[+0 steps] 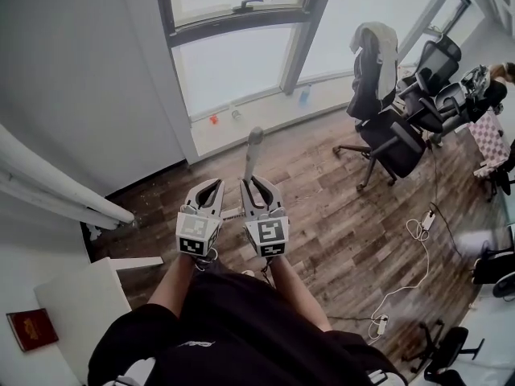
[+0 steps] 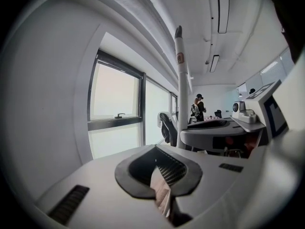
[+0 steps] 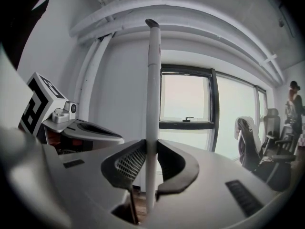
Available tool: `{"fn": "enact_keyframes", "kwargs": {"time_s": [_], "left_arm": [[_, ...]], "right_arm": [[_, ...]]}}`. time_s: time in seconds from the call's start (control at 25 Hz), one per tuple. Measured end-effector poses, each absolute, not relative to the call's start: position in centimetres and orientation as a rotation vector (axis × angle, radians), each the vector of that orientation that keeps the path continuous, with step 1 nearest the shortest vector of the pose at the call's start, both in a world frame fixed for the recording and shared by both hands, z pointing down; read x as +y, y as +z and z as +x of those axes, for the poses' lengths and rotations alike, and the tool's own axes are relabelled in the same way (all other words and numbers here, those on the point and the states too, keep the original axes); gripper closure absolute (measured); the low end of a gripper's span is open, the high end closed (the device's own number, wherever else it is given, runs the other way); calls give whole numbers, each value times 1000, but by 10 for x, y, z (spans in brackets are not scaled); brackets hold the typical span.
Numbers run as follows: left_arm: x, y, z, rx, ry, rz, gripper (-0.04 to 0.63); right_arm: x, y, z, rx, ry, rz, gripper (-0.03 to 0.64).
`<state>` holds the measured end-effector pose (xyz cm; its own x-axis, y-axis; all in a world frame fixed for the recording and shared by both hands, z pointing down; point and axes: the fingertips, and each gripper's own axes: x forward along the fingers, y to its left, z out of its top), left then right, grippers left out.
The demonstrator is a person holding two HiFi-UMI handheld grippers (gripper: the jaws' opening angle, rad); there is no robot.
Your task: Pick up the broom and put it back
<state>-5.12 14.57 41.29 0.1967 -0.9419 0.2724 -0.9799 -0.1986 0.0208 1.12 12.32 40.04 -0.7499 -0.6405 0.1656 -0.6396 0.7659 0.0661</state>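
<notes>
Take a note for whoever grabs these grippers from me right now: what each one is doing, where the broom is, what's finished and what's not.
Left gripper: fingers together, nothing between them, level with the right one.
Right gripper: shut on the broom handle, which stands upright with its top end well above the fingers.
Broom head: hidden below the grippers; whether it is off the floor cannot be told.
Done: handle grasped.
Left: carry the broom to its place and release it there. Which spot that is does not show.
</notes>
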Motion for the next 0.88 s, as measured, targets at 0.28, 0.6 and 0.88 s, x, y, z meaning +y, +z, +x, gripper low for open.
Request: {"fn": "enact_keyframes", "kwargs": {"time_s": [0.28,0.6,0.88], "left_arm": [[142,411,-5,-1788,331,2309,595],[97,446,15,-1652,375,2334,595],[-4,461,20,-1545,356,2355,595]], "right_arm": [[118,410,66,-2716,24,1116,525],[73,435,106,-2604,98,1261,525],[-17,440,111,-2545,133,1326,525]]}}
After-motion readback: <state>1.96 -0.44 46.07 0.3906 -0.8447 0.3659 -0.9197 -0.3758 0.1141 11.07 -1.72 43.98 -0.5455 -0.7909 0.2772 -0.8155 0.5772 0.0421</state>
